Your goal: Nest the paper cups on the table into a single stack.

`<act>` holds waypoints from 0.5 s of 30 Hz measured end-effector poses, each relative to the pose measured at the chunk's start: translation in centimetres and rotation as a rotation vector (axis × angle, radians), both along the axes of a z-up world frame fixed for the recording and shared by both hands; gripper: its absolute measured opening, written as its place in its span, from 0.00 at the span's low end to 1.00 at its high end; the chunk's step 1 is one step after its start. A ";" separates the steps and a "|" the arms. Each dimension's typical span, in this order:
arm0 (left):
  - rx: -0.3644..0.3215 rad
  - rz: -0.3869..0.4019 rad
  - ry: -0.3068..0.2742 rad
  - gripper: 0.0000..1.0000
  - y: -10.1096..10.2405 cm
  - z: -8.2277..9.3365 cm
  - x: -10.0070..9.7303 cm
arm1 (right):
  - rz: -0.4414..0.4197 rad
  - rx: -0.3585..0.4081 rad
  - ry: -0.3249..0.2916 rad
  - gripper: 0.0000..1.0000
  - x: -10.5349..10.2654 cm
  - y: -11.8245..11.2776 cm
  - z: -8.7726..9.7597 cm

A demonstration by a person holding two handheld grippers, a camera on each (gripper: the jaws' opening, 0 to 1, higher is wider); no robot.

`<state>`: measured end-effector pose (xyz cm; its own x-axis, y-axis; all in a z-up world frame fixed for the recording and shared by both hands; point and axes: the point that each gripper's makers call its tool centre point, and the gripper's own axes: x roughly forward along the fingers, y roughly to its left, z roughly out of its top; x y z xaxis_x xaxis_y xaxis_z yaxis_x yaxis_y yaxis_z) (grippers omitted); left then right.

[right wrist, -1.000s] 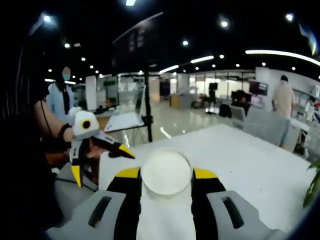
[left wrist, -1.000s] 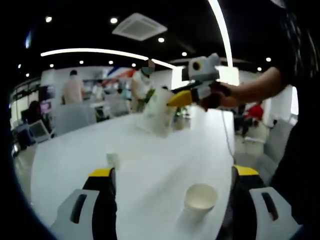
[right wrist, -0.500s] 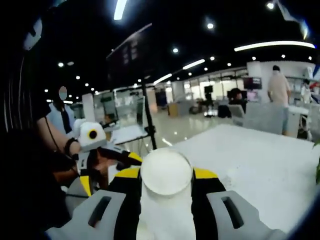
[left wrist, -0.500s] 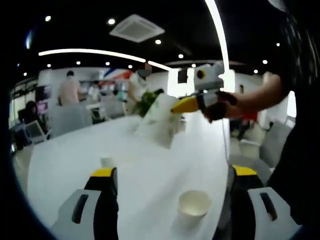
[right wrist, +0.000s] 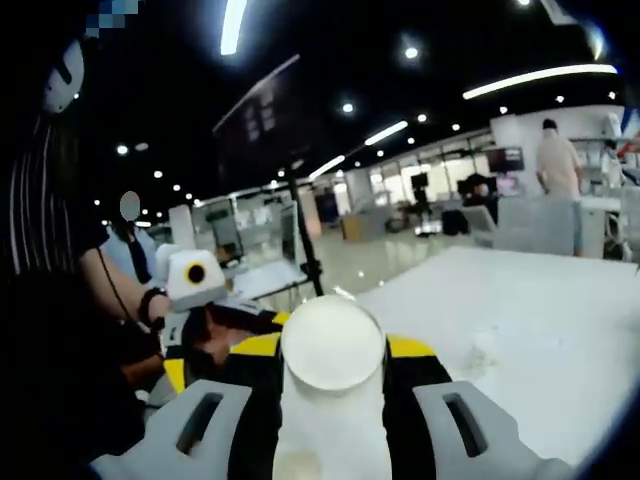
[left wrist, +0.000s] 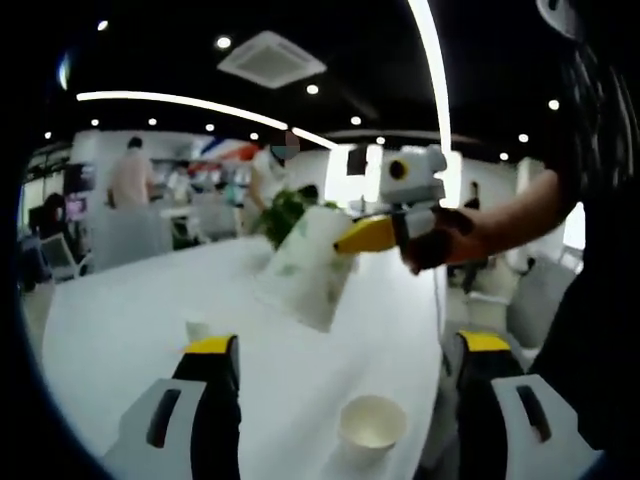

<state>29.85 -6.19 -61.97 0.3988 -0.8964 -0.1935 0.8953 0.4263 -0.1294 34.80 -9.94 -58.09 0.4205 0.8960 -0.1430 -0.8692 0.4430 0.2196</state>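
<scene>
Matt white paper cups (left wrist: 371, 424) sit on a smooth, faintly glossy white table (left wrist: 140, 330).

White paper cups (left wrist: 371, 424) (right wrist: 333, 343), white table (left wrist: 130, 330). Grippers (left wrist: 340, 375) (right wrist: 333, 350): grey bodies, black jaws, yellow tips. Green plant (left wrist: 283, 213).

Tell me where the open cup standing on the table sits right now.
In the left gripper view, the open cup stands upright on the white table, low in the view between the left gripper's two jaws, nearer its right one.
</scene>
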 end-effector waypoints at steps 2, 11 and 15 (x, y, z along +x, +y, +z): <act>0.001 -0.001 0.003 0.86 0.0 0.0 0.0 | 0.002 0.020 0.004 0.35 0.0 0.2 0.2; -0.041 -0.030 0.025 0.79 -0.6 0.6 -0.3 | 0.034 0.055 0.007 0.35 -0.6 1.0 0.4; -0.081 -0.042 0.046 0.74 -0.8 1.1 -0.4 | 0.049 0.070 0.010 0.35 -0.9 1.3 0.5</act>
